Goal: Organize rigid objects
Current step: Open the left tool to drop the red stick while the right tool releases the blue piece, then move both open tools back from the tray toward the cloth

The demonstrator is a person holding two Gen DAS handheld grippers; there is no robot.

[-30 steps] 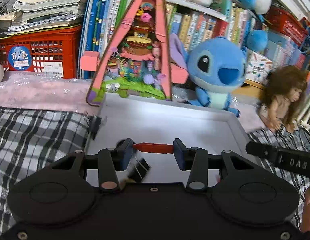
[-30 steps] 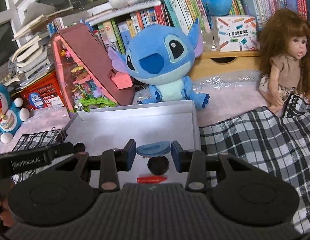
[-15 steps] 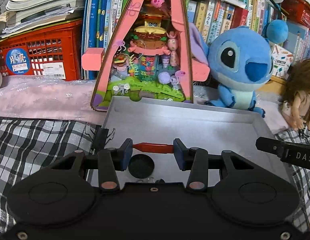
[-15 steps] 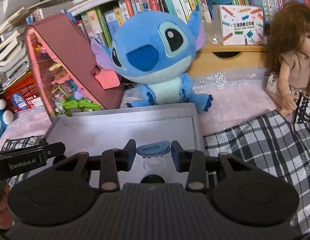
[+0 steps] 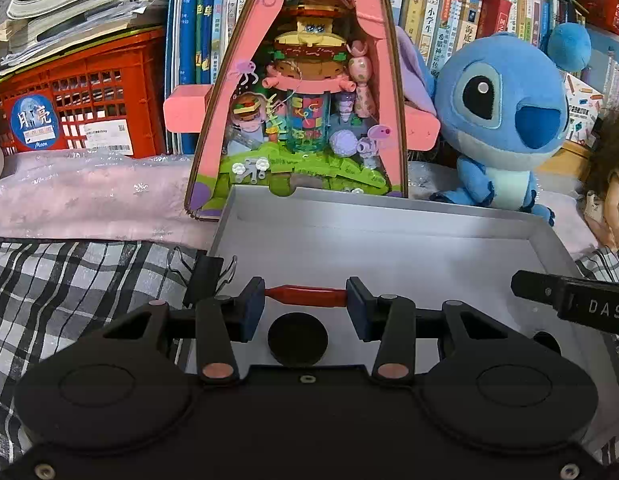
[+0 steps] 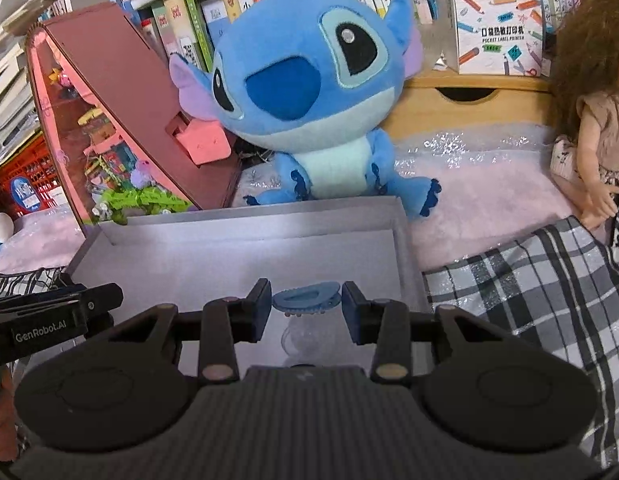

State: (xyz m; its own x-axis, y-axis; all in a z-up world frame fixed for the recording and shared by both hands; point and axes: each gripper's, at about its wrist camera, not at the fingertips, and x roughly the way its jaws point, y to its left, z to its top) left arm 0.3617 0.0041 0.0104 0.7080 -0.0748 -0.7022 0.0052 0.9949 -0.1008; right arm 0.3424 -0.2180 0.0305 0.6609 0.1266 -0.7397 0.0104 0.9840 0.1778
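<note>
A shallow grey box lid (image 5: 389,220) (image 6: 245,220) lies on the bed in front of both grippers. My left gripper (image 5: 307,300) is shut on a small red stick (image 5: 307,297), held crosswise between its pads above the lid. A black round disc (image 5: 298,340) lies in the lid just below it. My right gripper (image 6: 306,302) is shut on a blue hair clip (image 6: 306,300), also over the lid. A clear round object (image 6: 305,342) lies in the lid beneath it. Each gripper's tip shows at the edge of the other's view.
A black binder clip (image 5: 205,280) sits at the lid's left rim. Behind the lid stand a pink triangular toy house (image 5: 305,100), a blue plush (image 5: 501,120) (image 6: 309,92) and a doll (image 6: 589,112). A checked blanket (image 6: 541,280) lies on both sides, with a red crate (image 5: 77,112) and books behind.
Both grippers have moved forward and down over the lid, each keeping its object. A black disc now lies under the left gripper; the right view shows a clear round object below instead of the disc and red stick.
</note>
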